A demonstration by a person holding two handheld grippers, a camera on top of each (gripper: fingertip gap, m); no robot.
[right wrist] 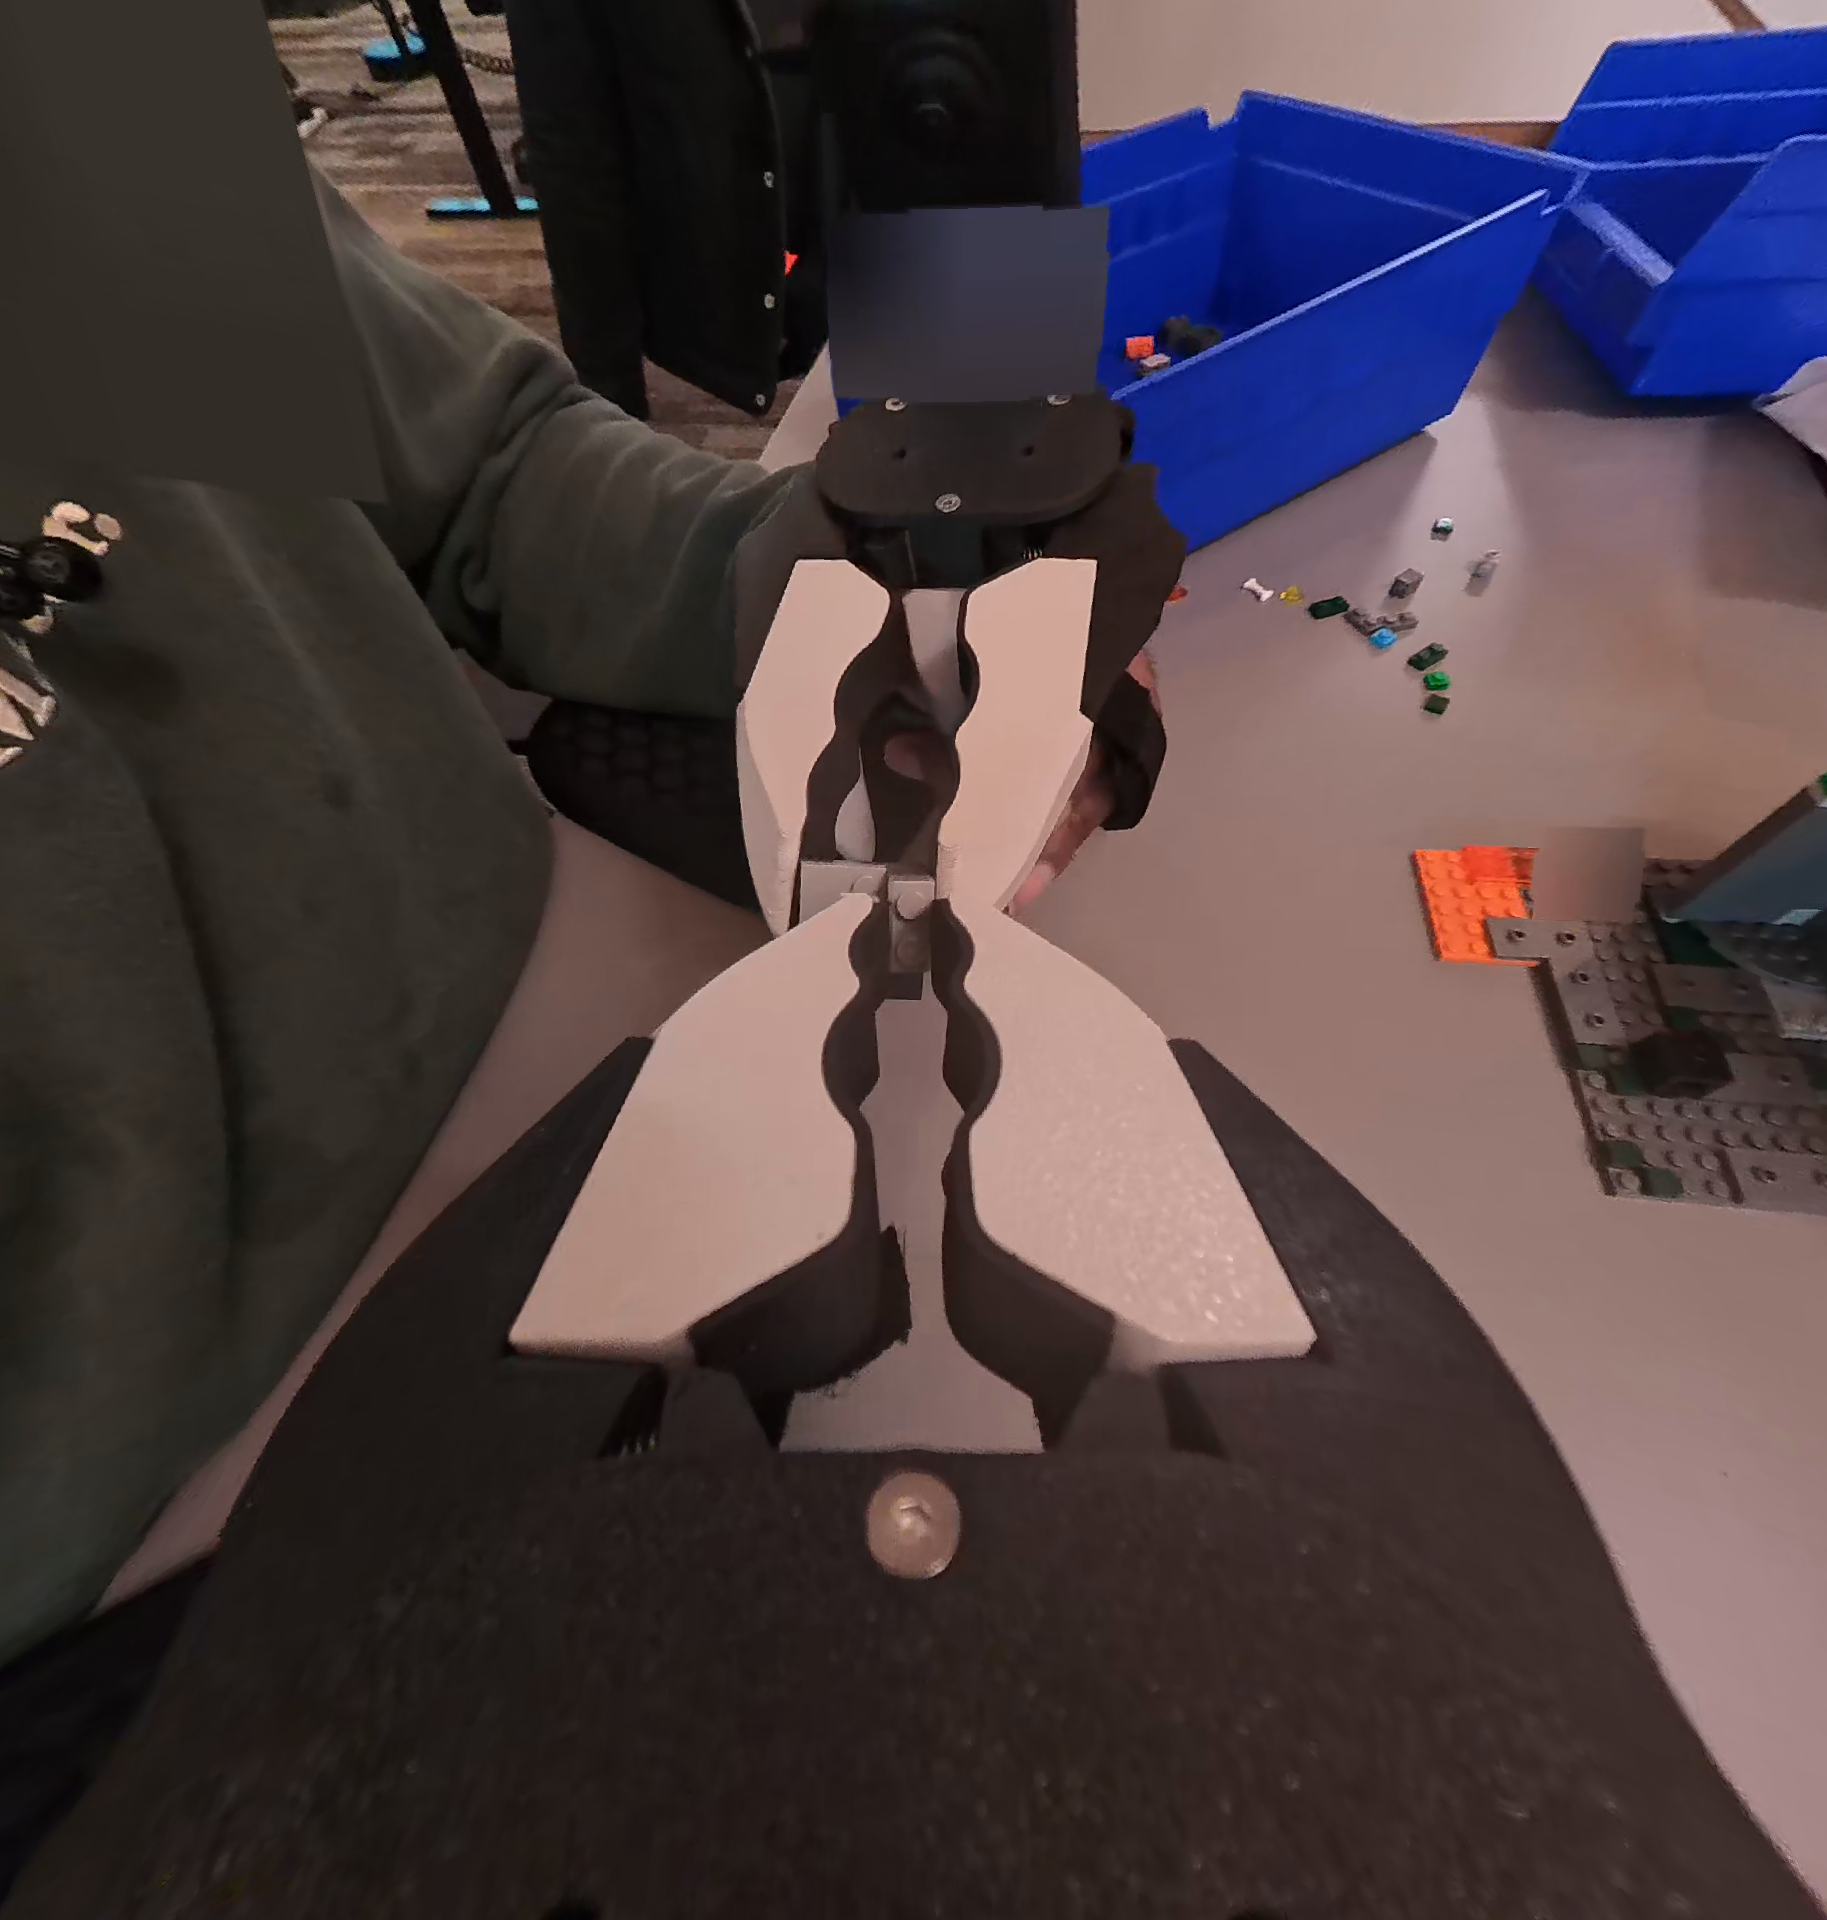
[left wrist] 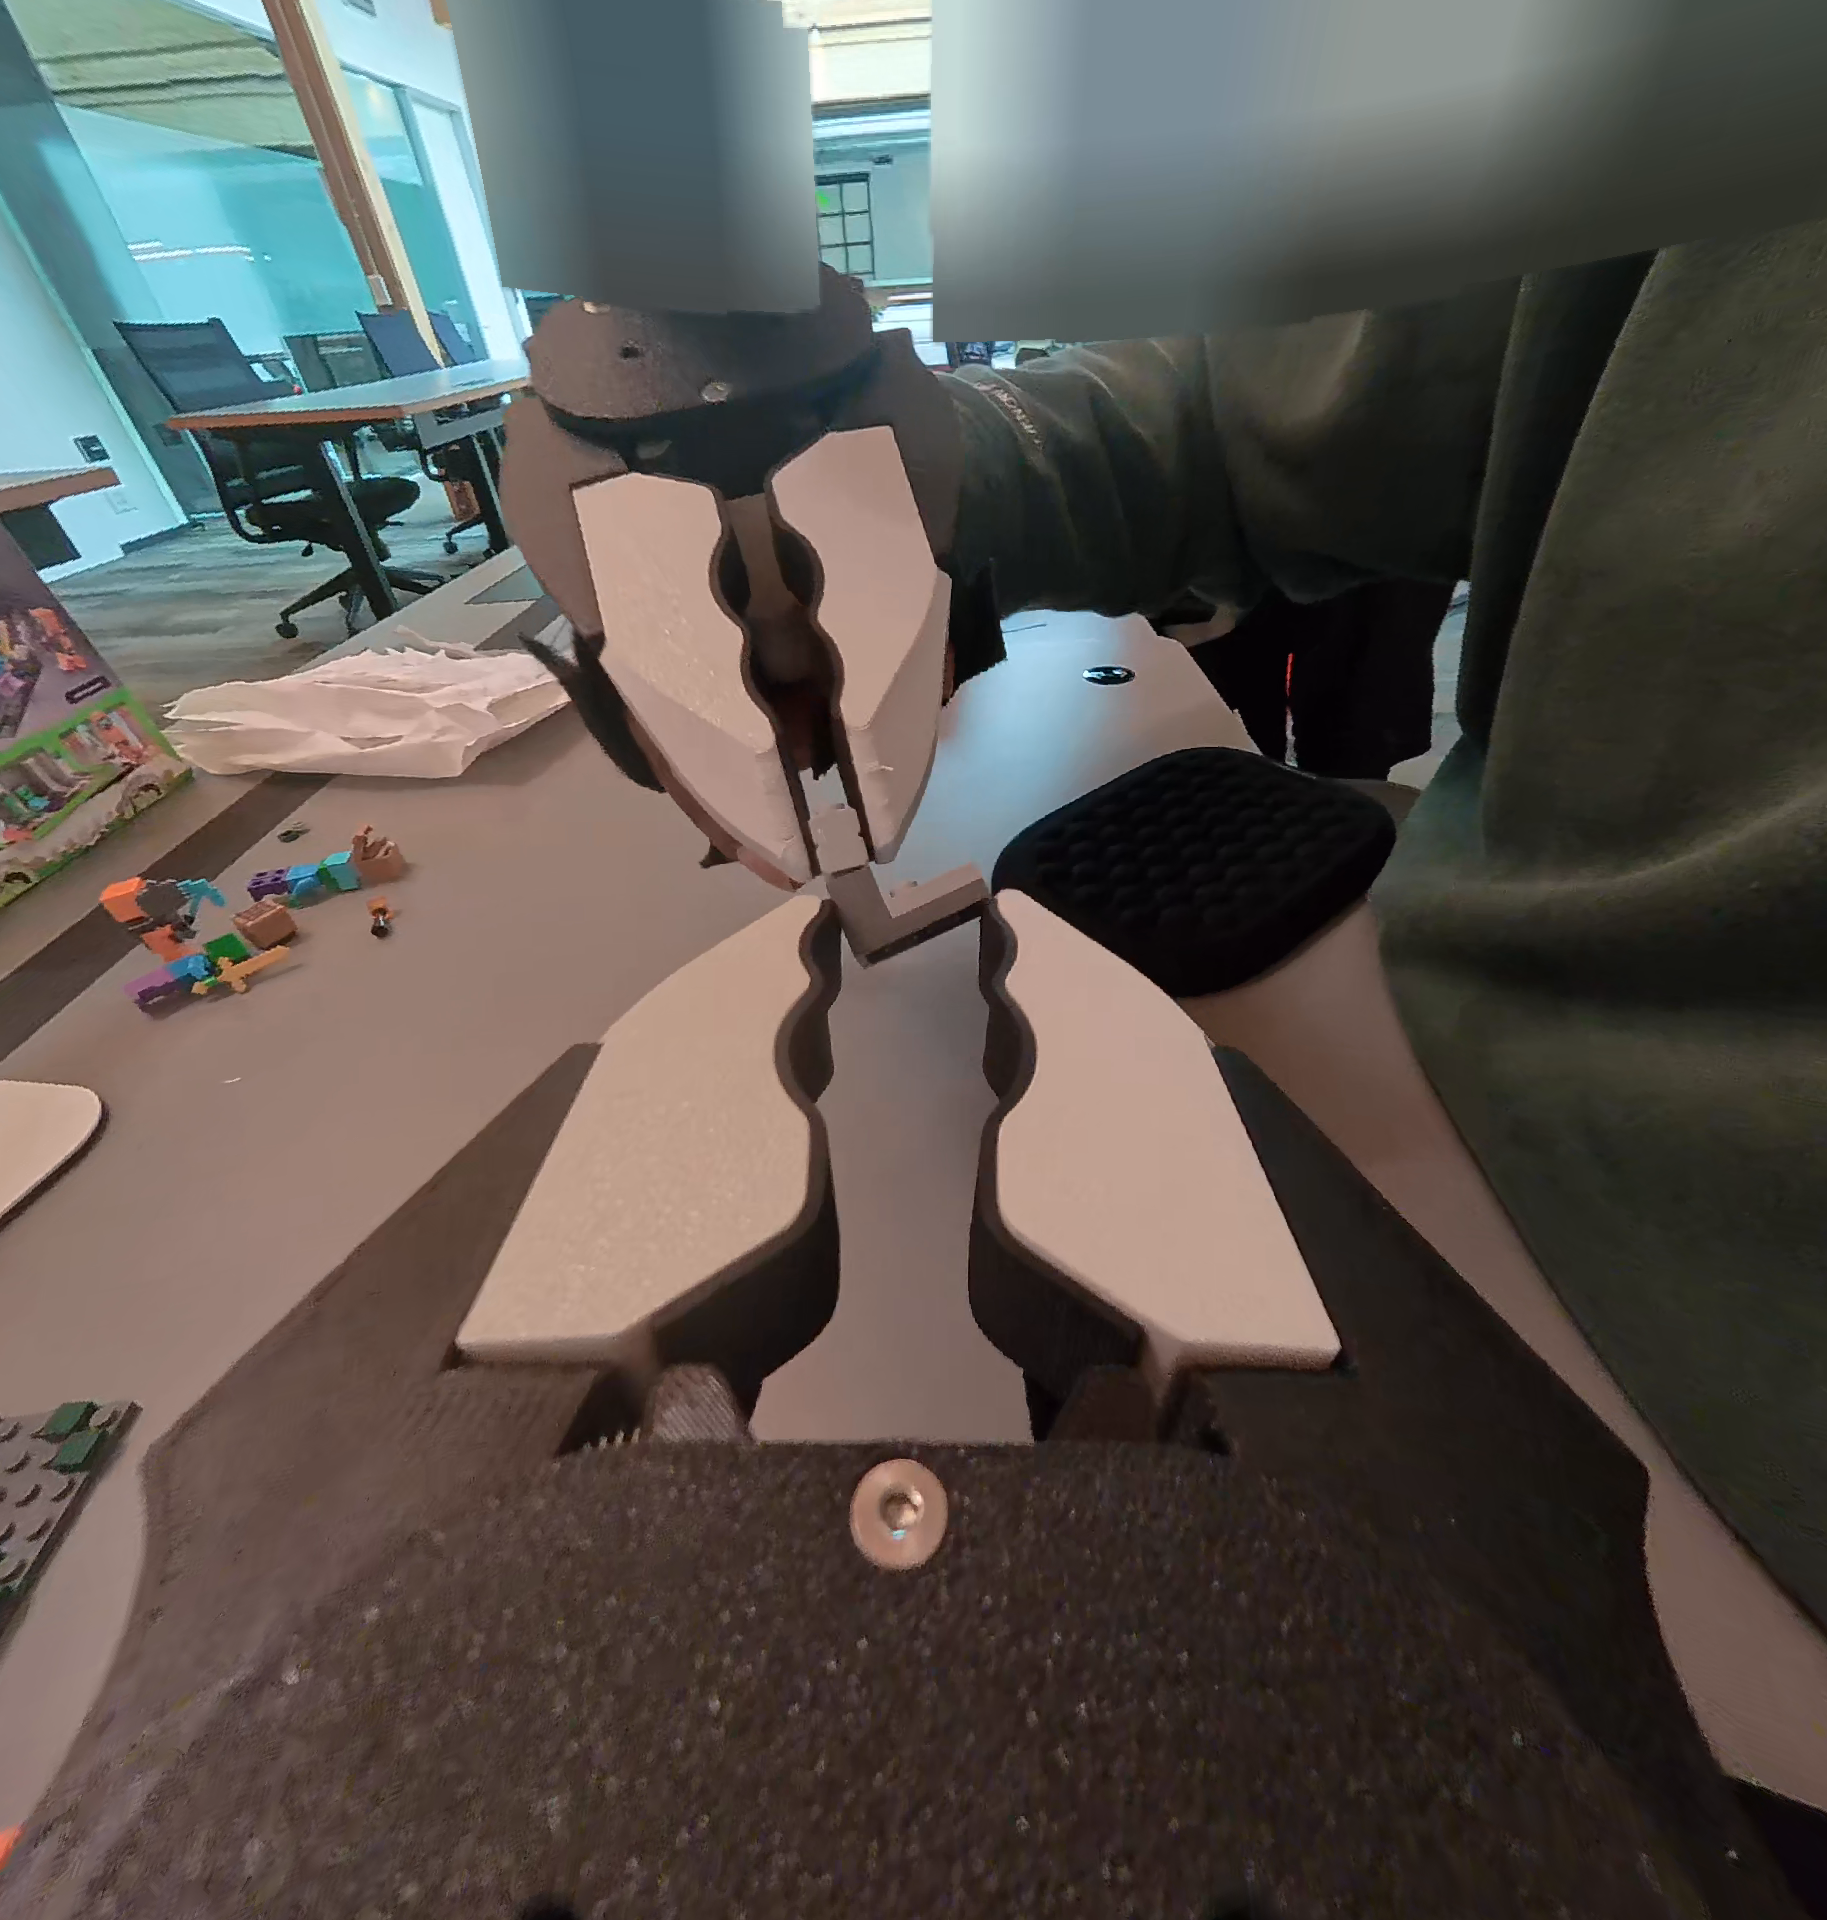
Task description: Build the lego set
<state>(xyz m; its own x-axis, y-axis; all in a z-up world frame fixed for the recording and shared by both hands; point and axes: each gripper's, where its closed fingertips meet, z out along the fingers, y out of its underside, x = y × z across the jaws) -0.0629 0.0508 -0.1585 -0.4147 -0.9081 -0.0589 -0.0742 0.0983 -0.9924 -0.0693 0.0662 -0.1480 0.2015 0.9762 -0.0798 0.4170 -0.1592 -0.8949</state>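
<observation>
Both grippers meet tip to tip above the grey table point(left wrist: 317, 1091). My left gripper point(left wrist: 907, 925) is shut on a grey L-shaped lego piece point(left wrist: 909, 914), which spans the gap between its fingertips. My right gripper point(left wrist: 836, 847) comes in from above in the left wrist view and is shut on a small grey brick point(left wrist: 838, 836). In the right wrist view my right gripper point(right wrist: 904, 920) pinches that small grey brick point(right wrist: 909, 940), and it touches the light grey piece point(right wrist: 831, 883) held by the left gripper point(right wrist: 878, 873) opposite.
A grey baseplate with a partial build point(right wrist: 1719, 1101) and an orange plate point(right wrist: 1465, 904) lie to the right. Behind them are blue bins point(right wrist: 1324, 312) and loose small pieces point(right wrist: 1392, 623). A lego box point(left wrist: 36, 748), white bags point(left wrist: 369, 707) and coloured figures point(left wrist: 223, 925) lie to the left. My left and right fingertips are right by each other.
</observation>
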